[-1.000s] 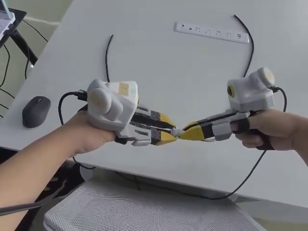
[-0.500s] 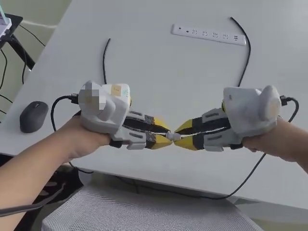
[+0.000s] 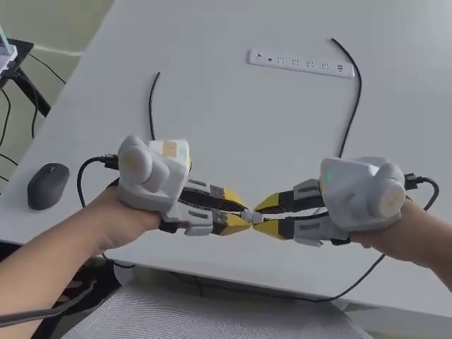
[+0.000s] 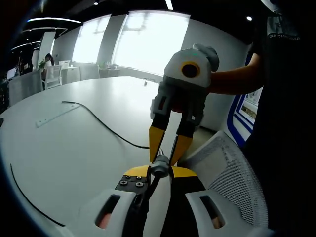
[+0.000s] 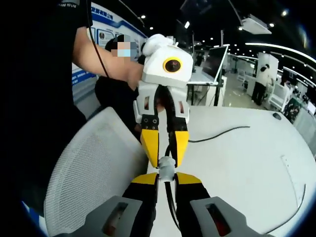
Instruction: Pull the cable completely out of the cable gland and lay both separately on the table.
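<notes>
A small grey-white cable gland (image 3: 250, 215) hangs in the air above the near edge of the white table (image 3: 233, 127), between the two yellow-tipped grippers meeting tip to tip. My left gripper (image 3: 240, 214) is shut on it; in the left gripper view the gland (image 4: 159, 166) sits between my own jaws (image 4: 159, 173). A thin black cable (image 4: 173, 144) runs from it into the facing right gripper (image 4: 169, 148). In the right gripper view the gland (image 5: 167, 167) sits just past my right gripper (image 5: 168, 178), which is shut on the cable (image 5: 171, 200).
A white power strip (image 3: 300, 63) lies at the far side with its black lead (image 3: 351, 106) curving toward me. A loose black cable (image 3: 150, 106) lies on the left and a dark mouse (image 3: 48, 185) near the left edge. A mesh chair (image 3: 212, 321) stands below the grippers.
The right gripper has rolled over, so its body now sits lower and nearer to me. Both grippers dropped slightly, tips still together at the gland.
</notes>
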The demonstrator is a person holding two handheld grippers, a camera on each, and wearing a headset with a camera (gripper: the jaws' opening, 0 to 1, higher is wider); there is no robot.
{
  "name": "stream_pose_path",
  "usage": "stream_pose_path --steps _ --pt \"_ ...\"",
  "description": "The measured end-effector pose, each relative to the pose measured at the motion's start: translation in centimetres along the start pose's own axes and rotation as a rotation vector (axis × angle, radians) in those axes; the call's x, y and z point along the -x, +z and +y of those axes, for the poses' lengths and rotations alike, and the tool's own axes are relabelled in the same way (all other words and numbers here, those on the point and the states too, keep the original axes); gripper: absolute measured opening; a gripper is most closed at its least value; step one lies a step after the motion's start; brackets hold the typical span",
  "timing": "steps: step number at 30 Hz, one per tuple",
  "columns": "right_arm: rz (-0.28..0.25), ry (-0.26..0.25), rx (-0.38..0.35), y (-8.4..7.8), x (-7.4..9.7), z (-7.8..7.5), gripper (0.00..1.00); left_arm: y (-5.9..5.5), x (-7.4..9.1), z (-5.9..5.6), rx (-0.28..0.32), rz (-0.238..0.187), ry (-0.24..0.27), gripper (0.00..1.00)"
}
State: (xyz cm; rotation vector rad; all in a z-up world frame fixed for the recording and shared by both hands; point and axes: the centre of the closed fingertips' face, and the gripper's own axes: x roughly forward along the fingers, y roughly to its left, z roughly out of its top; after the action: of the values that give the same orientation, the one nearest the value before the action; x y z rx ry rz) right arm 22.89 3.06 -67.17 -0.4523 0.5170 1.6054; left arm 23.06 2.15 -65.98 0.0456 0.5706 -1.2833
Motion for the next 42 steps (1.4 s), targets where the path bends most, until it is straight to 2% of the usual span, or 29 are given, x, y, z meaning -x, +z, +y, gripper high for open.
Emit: stream_pose_path --steps 6,8,10,12,13,14,15,16,17,18,20,22,24,26,27,28,29,33,35,42 --pt "-0.013 -0.030 -0.035 0.0 0.4 -0.6 0.09 0.4 -0.2 0.1 -0.014 0.002 -0.001 0.15" --pt "-0.026 -0.063 -0.092 0.3 0.8 -1.2 0.15 0.7 -0.3 0.3 -0.021 -0.003 0.005 0.15" --pt "-0.042 -0.092 -0.117 0.5 1.3 -1.6 0.19 0.8 -0.3 0.4 -0.024 -0.005 0.008 0.15" --pt "-0.055 -0.155 -0.175 0.7 2.3 -2.4 0.20 1.0 -0.2 0.6 -0.031 -0.013 0.015 0.15" --pt "-0.095 -0.210 -0.202 1.3 3.0 -3.2 0.20 1.2 -0.2 0.7 -0.032 -0.015 0.021 0.15" --pt "-0.131 -0.229 -0.195 2.0 3.6 -3.2 0.21 1.2 -0.2 0.8 -0.032 -0.016 0.023 0.15" --pt "-0.147 -0.277 -0.192 2.3 4.4 -3.6 0.22 1.4 -0.1 0.9 -0.031 -0.020 0.030 0.15" --pt "-0.125 -0.320 -0.194 2.1 5.0 -3.8 0.21 1.5 -0.1 1.0 -0.030 -0.023 0.034 0.15" --pt "-0.104 -0.313 -0.197 1.8 5.1 -3.3 0.21 1.6 0.0 1.1 -0.030 -0.026 0.035 0.15" --pt "-0.067 -0.335 -0.185 1.3 5.3 -3.3 0.22 1.6 0.0 1.3 -0.031 -0.029 0.040 0.15" --pt "-0.025 -0.345 -0.130 0.7 5.2 -2.7 0.22 1.8 0.1 1.5 -0.028 -0.035 0.046 0.15" --pt "0.033 -0.380 -0.126 -0.3 5.2 -2.8 0.21 1.9 0.1 1.7 -0.023 -0.037 0.050 0.15" --pt "0.063 -0.400 -0.090 -0.8 4.7 -2.7 0.20 2.0 0.2 1.7 -0.019 -0.041 0.049 0.15" --pt "0.062 -0.396 -0.084 -0.7 4.0 -2.4 0.20 2.1 0.2 1.8 -0.020 -0.043 0.050 0.15" --pt "0.076 -0.409 -0.056 -0.7 3.9 -2.5 0.19 2.1 0.2 1.9 -0.020 -0.042 0.050 0.15" --pt "0.098 -0.422 0.004 -0.6 3.7 -2.7 0.18 2.2 0.3 2.0 -0.018 -0.043 0.051 0.15" --pt "0.110 -0.427 0.022 -0.6 3.6 -2.8 0.18 2.2 0.3 2.0 -0.017 -0.042 0.052 0.15" --pt "0.113 -0.433 0.038 -0.3 3.0 -2.9 0.12 2.3 0.2 2.3 -0.014 -0.043 0.055 0.15" --pt "0.110 -0.422 0.008 -0.3 2.8 -2.9 0.11 2.3 0.2 2.4 -0.014 -0.042 0.057 0.15" --pt "0.113 -0.446 0.039 0.2 2.8 -3.4 0.08 2.7 0.2 2.8 -0.010 -0.049 0.067 0.15"
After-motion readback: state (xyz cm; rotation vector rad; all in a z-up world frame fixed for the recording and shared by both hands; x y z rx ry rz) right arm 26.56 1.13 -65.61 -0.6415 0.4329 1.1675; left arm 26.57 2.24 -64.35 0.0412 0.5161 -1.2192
